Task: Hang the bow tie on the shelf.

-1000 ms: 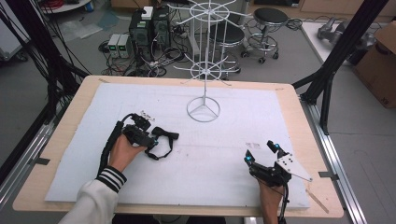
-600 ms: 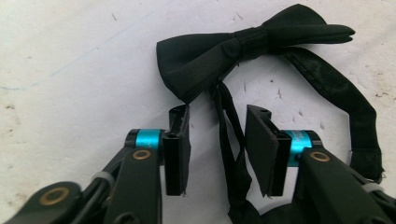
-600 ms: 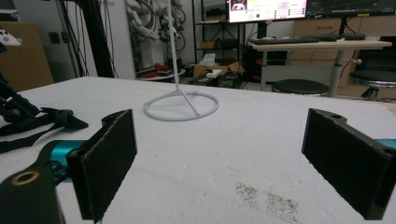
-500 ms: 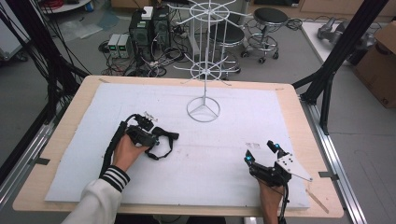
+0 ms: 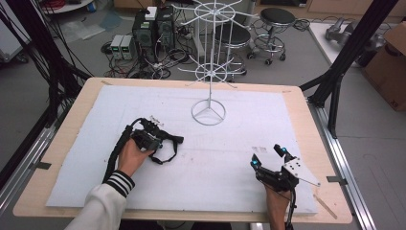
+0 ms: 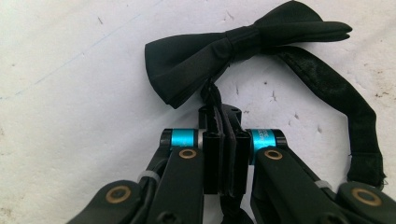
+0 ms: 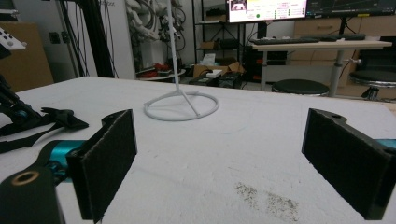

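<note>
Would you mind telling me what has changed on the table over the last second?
Very little. The left gripper stays shut on the black bow tie, and any shift across the white mat is too slight to be sure of. The right gripper rests open near the front right, and the white wire stand has not moved.

A white sleeve with a black-and-white striped cuff [image 5: 118,182] is worn on the left arm. Both handheld black two-jaw grippers, the left gripper [image 6: 223,135] and the right gripper [image 5: 268,155], are fitted with turquoise collars and brass-coloured rivets. A grey three-cornered plate [image 5: 299,171] is carried on the right one, and a thick black cable [image 5: 115,152] is trailed from the left.
</note>
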`<move>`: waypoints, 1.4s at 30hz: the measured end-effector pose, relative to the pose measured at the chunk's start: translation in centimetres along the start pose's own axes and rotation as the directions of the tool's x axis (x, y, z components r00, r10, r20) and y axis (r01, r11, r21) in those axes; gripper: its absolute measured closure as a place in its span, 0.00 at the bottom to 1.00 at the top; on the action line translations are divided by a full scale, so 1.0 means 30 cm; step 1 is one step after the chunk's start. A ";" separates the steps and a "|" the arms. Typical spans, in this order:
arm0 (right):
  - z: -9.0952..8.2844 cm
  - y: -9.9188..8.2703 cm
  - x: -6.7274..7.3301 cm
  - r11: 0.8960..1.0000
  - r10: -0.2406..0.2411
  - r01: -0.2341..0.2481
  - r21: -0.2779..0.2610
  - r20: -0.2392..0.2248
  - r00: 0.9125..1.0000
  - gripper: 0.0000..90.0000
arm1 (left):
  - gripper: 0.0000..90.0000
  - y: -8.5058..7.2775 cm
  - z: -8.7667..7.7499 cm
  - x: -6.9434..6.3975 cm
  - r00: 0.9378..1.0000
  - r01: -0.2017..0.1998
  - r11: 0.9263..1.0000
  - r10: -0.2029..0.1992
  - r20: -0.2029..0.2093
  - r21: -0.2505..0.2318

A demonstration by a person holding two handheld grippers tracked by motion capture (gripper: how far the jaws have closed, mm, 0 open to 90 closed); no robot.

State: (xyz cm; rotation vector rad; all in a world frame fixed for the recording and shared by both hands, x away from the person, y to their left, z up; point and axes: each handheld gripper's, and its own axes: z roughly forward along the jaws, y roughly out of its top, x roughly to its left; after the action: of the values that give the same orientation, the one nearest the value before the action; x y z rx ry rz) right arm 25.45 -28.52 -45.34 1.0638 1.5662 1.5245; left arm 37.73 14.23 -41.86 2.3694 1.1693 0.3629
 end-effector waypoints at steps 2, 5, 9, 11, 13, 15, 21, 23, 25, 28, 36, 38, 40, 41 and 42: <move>0.000 0.000 0.000 1.000 0.001 -0.001 -0.001 -0.001 1.000 0.10 | 0.97 0.000 -0.003 0.002 1.000 -0.003 1.000 0.003 0.004 -0.010; 0.001 0.000 -0.001 1.000 0.000 0.000 -0.002 -0.001 1.000 0.10 | 0.97 0.002 -0.022 0.004 1.000 0.005 0.998 -0.005 0.013 -0.057; 0.000 0.000 0.000 1.000 0.002 -0.002 -0.001 0.000 1.000 0.10 | 0.97 0.001 -0.051 0.010 1.000 0.009 0.992 -0.009 0.001 -0.125; 0.000 0.000 0.000 1.000 0.000 0.000 0.000 0.001 1.000 0.10 | 0.97 -0.001 -0.063 0.014 1.000 0.016 0.989 -0.015 0.010 -0.146; 0.000 0.000 0.001 1.000 0.002 -0.002 -0.002 0.001 1.000 0.10 | 0.97 -0.002 -0.072 0.018 1.000 0.017 0.987 -0.016 0.012 -0.158; 0.000 0.000 0.001 1.000 0.001 -0.001 -0.001 -0.002 1.000 0.10 | 0.97 -0.004 -0.076 0.019 1.000 0.021 0.985 -0.019 0.017 -0.173; 0.000 0.000 0.001 1.000 -0.003 0.003 -0.003 -0.003 1.000 0.10 | 0.97 -0.005 -0.096 0.017 0.999 0.012 0.975 -0.003 0.039 -0.224; 0.000 0.000 0.001 1.000 -0.004 0.004 -0.003 -0.002 1.000 0.10 | 0.97 -0.007 -0.100 0.017 0.999 0.023 0.971 -0.012 0.050 -0.236; 0.000 0.000 0.001 1.000 -0.004 0.004 -0.003 -0.003 1.000 0.10 | 0.97 -0.008 -0.108 0.020 0.998 0.029 0.967 -0.014 0.061 -0.254; 0.001 0.000 0.001 1.000 -0.008 0.008 -0.003 -0.001 1.000 0.10 | 0.97 -0.009 -0.121 0.024 0.996 0.043 0.958 -0.019 0.086 -0.285; 0.001 0.000 0.001 1.000 -0.010 0.010 -0.004 0.000 1.000 0.10 | 0.97 -0.015 -0.153 0.014 0.990 -0.018 0.926 0.069 0.124 -0.377; 0.001 0.000 0.002 1.000 -0.008 0.008 -0.004 0.001 1.000 0.10 | 0.97 -0.015 -0.161 0.006 0.989 -0.037 0.914 0.092 0.118 -0.404; 0.000 0.000 0.002 1.000 -0.008 0.008 -0.003 0.000 1.000 0.10 | 0.97 -0.014 -0.172 0.001 0.987 -0.033 0.896 0.099 0.125 -0.444; 0.000 0.000 0.001 1.000 -0.009 0.009 -0.003 0.001 1.000 0.10 | 0.97 -0.014 -0.175 0.001 0.986 -0.031 0.889 0.102 0.130 -0.457; 0.000 0.000 0.001 1.000 -0.009 0.009 -0.003 0.001 1.000 0.10 | 0.97 -0.014 -0.181 0.002 0.985 -0.029 0.881 0.105 0.135 -0.472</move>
State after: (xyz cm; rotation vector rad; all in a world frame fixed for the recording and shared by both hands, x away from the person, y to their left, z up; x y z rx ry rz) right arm 25.44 -28.48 -45.34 1.0536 1.5656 1.5198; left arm 35.15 16.09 -37.43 1.9724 0.8145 0.4199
